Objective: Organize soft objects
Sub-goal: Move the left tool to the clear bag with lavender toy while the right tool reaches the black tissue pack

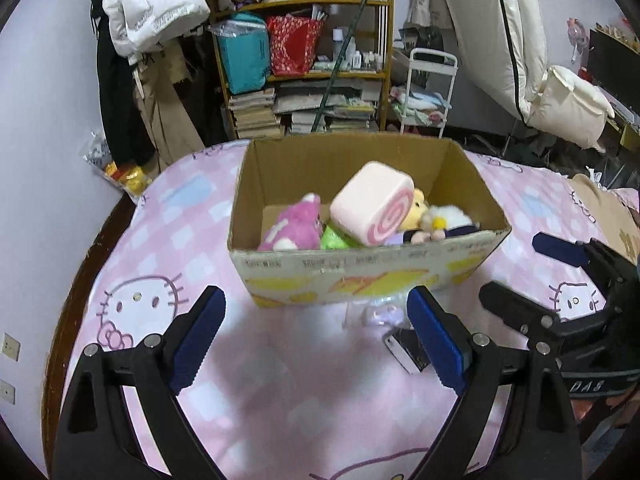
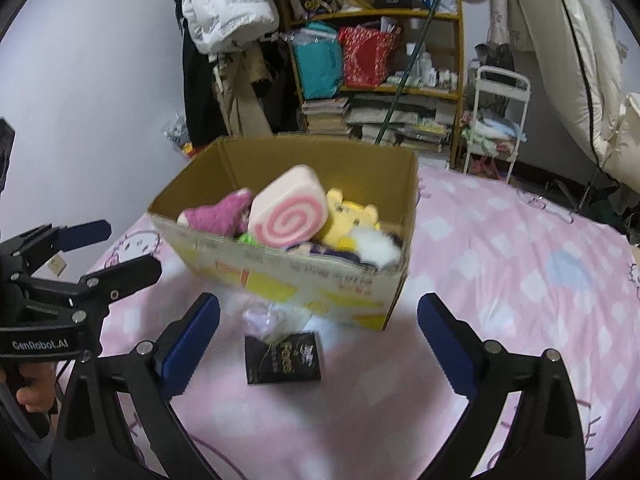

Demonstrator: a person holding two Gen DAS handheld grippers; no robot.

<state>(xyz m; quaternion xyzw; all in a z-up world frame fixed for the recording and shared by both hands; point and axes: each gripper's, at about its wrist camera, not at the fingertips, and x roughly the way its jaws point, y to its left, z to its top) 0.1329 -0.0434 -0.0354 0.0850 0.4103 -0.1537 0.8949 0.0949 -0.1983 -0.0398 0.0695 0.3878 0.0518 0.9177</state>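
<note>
An open cardboard box (image 1: 360, 276) (image 2: 288, 276) stands on the pink bed and holds soft toys: a pink swirl-roll cushion (image 1: 374, 204) (image 2: 290, 210) on top, a pink plush (image 1: 294, 226) (image 2: 218, 216), a yellow plush (image 2: 352, 222), a green piece (image 1: 336, 238) and a white fluffy one (image 1: 444, 216) (image 2: 378, 246). My left gripper (image 1: 316, 336) is open and empty, in front of the box. My right gripper (image 2: 318, 340) is open and empty, just short of the box. Each gripper shows in the other's view: the right one (image 1: 532, 268), the left one (image 2: 120, 248).
A dark packet (image 2: 282, 358) (image 1: 406, 350) and a clear plastic wrapper (image 2: 272, 320) lie on the sheet (image 1: 280, 380) before the box. Behind the bed stand a cluttered shelf (image 1: 304, 60), hanging coats (image 1: 152, 12), a white cart (image 1: 428, 92) and leaning bedding (image 1: 500, 32).
</note>
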